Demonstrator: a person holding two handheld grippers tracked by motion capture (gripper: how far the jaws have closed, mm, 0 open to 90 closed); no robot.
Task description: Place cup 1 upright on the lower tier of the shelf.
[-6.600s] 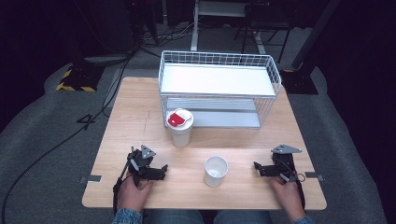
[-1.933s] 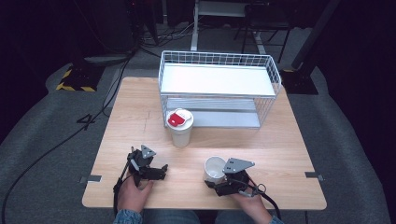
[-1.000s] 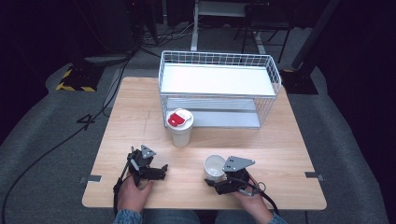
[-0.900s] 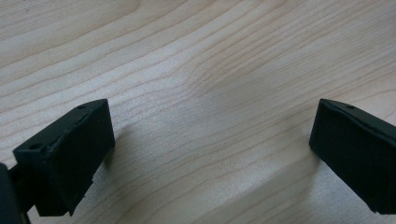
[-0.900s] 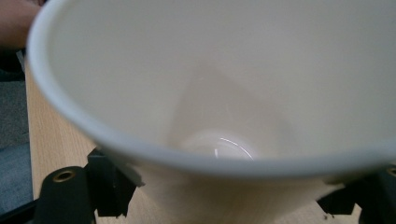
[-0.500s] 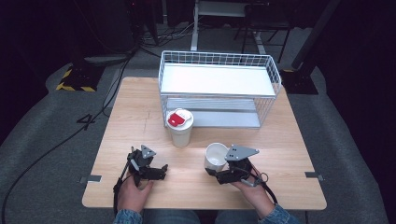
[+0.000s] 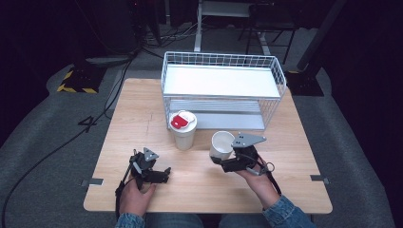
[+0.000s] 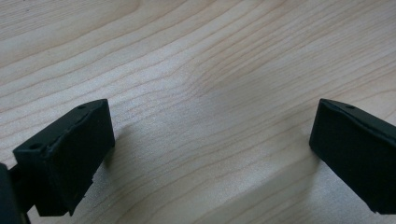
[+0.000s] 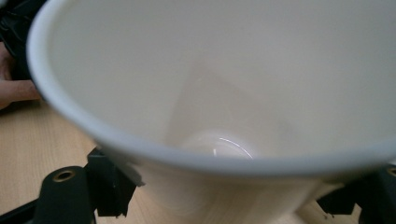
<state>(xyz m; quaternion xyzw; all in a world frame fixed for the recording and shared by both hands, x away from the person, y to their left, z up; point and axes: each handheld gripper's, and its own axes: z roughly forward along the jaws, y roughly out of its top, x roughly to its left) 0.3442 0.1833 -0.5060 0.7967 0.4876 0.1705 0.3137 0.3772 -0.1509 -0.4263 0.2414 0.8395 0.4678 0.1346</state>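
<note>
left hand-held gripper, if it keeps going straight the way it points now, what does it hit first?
Probably the table. The left hand-held gripper, jaws open, looks down along bare wood with nothing between them. In the high view it aims right across the tabletop, no object clearly in line; depth is unclear.

High view: fixed above the person's side, facing forward and down; takes in the whole table [image 7: 142,118], the rack [image 7: 223,83] at its far side and dark floor beyond. Left gripper view: rides on the left gripper [image 7: 161,175], held low and very near the table [image 8: 210,84], angled down at the wood grain between its two jaws. Right gripper view: rides on the right gripper [image 7: 218,161], extremely near, looking into the open mouth of the cup [image 9: 224,93]. Shared: the tabletop, in all three views; the cup [image 7: 222,144], in the high and right gripper views.
</note>
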